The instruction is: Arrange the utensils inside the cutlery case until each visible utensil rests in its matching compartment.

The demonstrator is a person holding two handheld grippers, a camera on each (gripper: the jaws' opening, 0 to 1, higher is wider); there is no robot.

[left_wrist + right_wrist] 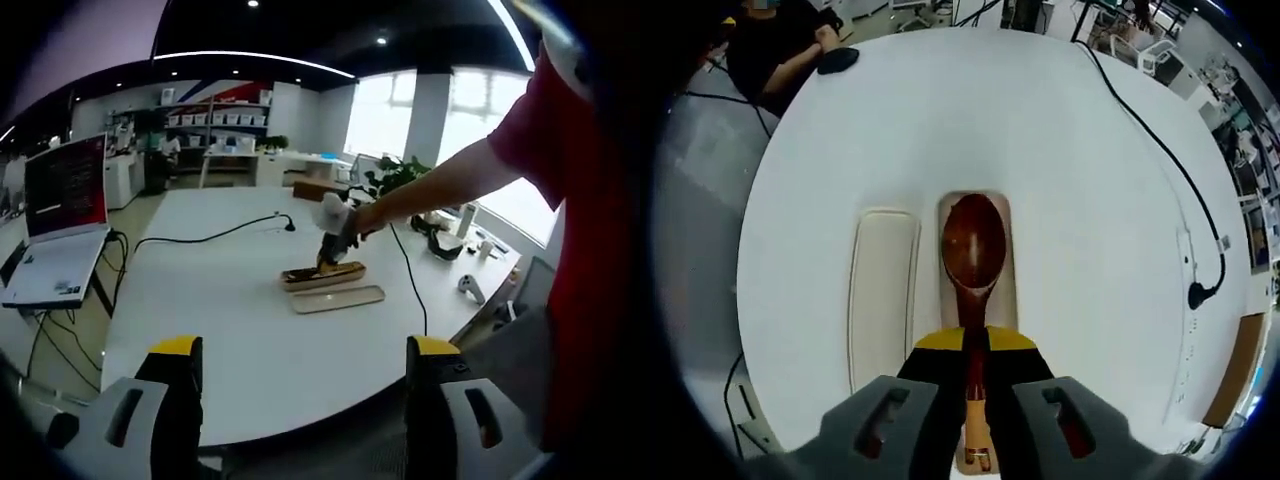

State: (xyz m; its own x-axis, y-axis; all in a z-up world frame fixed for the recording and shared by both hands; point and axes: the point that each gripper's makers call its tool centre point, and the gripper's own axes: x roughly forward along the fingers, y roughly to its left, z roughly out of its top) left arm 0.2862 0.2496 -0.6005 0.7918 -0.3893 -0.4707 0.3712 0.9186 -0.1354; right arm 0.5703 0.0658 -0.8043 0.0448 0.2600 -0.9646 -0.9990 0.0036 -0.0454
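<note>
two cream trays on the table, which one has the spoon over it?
The right-hand tray in the right gripper view: the brown spoon, held by the right gripper, lies over it. The tray beside it is bare.

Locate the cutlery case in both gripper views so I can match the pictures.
Left gripper view: the cutlery case sits mid-table, just behind its pale lid, with the right gripper over it.
Right gripper view: the cutlery case lies at centre under the brown spoon, the lid to its left.
Shared landmark: the black cable across the white table.
</note>
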